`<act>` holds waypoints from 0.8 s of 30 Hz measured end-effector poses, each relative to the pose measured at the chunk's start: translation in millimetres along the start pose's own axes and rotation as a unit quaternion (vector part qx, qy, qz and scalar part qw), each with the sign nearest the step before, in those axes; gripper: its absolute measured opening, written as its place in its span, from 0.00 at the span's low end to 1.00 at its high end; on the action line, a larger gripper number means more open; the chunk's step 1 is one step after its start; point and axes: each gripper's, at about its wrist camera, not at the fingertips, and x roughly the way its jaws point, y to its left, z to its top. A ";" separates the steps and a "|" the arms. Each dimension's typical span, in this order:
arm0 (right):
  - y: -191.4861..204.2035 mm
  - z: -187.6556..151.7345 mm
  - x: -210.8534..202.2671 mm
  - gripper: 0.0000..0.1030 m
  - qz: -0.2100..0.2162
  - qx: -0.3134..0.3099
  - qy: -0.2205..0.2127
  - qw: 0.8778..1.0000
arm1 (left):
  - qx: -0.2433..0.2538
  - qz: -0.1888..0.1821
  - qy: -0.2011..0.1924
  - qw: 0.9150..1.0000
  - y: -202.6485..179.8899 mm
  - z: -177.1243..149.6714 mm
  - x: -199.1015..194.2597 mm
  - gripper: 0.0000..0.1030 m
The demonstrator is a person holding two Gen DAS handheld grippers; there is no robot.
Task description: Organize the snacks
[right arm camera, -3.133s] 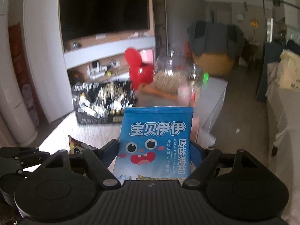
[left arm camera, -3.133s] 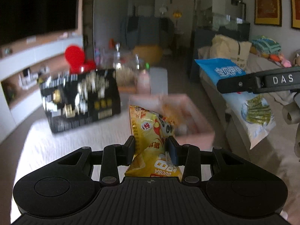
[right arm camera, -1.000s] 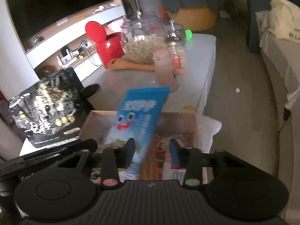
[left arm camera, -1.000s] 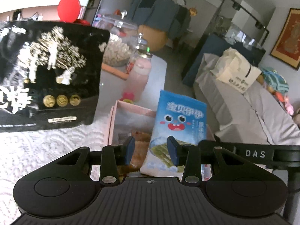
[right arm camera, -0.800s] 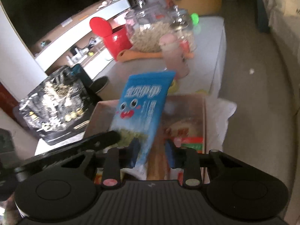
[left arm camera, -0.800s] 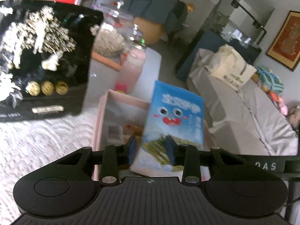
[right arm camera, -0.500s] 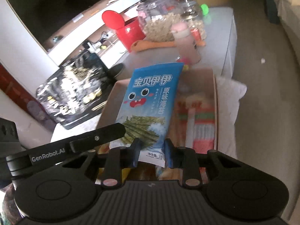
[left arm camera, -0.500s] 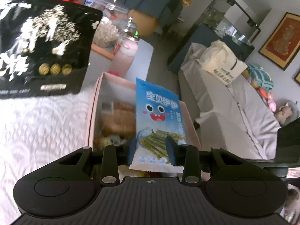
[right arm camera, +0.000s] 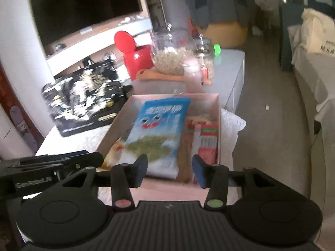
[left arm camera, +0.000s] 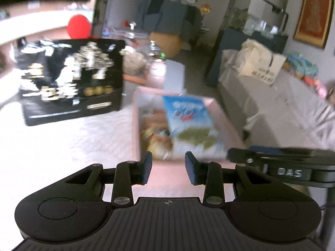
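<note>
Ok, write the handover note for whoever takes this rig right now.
Left gripper: open, nothing between its fingers.
Right gripper: fingers opening, nothing between them.
Blue seaweed packet: lying in the pink box on top of other snacks, released.
Black bag: outside the box, on the white cloth.
Done: blue packet boxed.
Left: probably the black bag; no other loose snacks seen.
</note>
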 end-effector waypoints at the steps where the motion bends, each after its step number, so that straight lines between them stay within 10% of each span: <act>1: 6.6 -11.6 -6.7 0.64 -0.008 -0.007 -0.008 1.000 | 0.011 0.017 -0.001 1.000 -1.6 -11.2 -8.7 0.38; 11: 44.9 -106.3 -2.2 0.73 -0.074 -0.060 0.034 0.995 | 0.017 0.077 0.040 0.996 9.8 -107.4 -33.4 0.38; 24: 32.0 -134.4 -5.9 0.87 -0.064 -0.032 -0.006 0.997 | 0.045 0.098 -0.004 0.994 -11.1 -128.8 -26.5 0.45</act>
